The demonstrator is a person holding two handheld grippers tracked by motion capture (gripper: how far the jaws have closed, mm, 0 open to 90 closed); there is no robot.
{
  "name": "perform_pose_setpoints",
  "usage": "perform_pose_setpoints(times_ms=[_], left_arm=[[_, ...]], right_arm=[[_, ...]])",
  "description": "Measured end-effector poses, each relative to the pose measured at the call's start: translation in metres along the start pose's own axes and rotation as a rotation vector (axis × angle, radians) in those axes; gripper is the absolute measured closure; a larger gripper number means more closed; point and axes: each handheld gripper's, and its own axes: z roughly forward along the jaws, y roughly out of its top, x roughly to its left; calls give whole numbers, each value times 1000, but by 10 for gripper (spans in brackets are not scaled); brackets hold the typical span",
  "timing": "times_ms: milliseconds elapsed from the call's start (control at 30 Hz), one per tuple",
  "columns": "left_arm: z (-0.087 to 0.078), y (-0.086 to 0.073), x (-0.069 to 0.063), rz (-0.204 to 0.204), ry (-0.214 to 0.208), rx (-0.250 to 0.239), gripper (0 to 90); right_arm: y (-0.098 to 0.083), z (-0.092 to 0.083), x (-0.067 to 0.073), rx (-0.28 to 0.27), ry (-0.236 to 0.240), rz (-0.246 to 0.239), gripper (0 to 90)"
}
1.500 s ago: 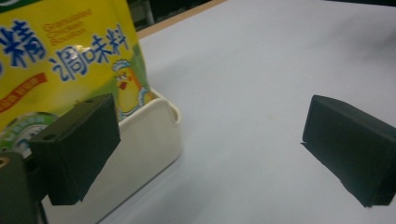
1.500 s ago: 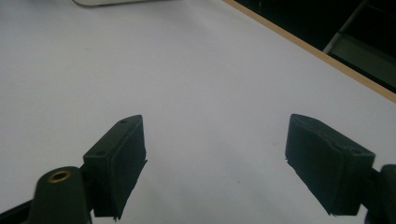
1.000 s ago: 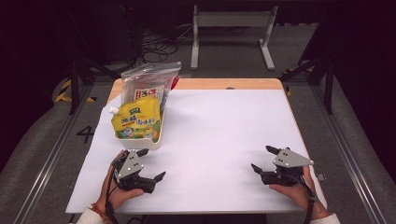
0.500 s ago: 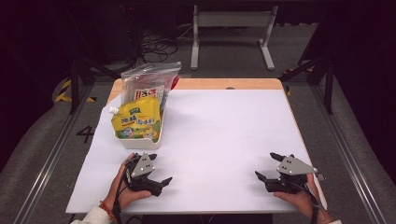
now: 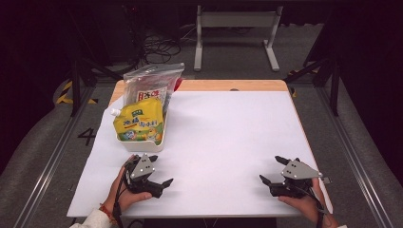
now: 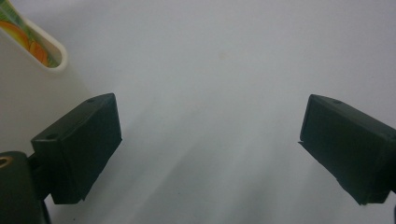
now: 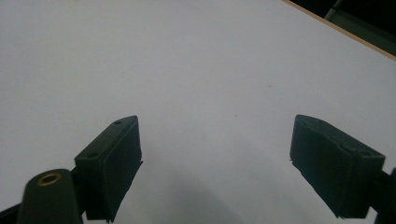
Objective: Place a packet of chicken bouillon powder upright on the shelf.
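Note:
A white bin [image 5: 142, 143] stands on the left of the white table sheet [image 5: 223, 137]. In it sits a yellow drink pouch [image 5: 139, 121], with a clear zip bag [image 5: 153, 81] of packets leaning behind it. My left gripper [image 5: 160, 169] is just in front of the bin, open, nothing between its jaws. The left gripper view has the open left gripper [image 6: 210, 140] over bare sheet, with the bin's corner [image 6: 28, 79] and a bit of the pouch [image 6: 21, 30] at the upper left. My right gripper [image 5: 269, 169] is near the front right corner, open and empty. It appears as the right gripper [image 7: 215, 158] over bare sheet.
The table's wooden edge [image 5: 228, 85] runs along the back and also crosses the right gripper view's corner as the wooden edge [image 7: 345, 35]. Beyond the table are a metal frame [image 5: 235, 28], cables [image 5: 159, 45] on the floor and dark stands at both sides.
Both grippers have drifted a little toward the front edge of the table. The left one has also shifted slightly right. Both stay open.

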Motion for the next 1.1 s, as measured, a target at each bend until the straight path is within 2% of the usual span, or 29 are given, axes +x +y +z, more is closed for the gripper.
perform_pose_setpoints(times_ms=[433, 1100], left_arm=[[4, 1, -1, 23, -2, 19, 61], [3, 2, 2, 4, -8, 12, 61]], right_arm=[[-1, 1, 0, -2, 6, -1, 161], [-1, 2, -2, -4, 8, 2, 161]])
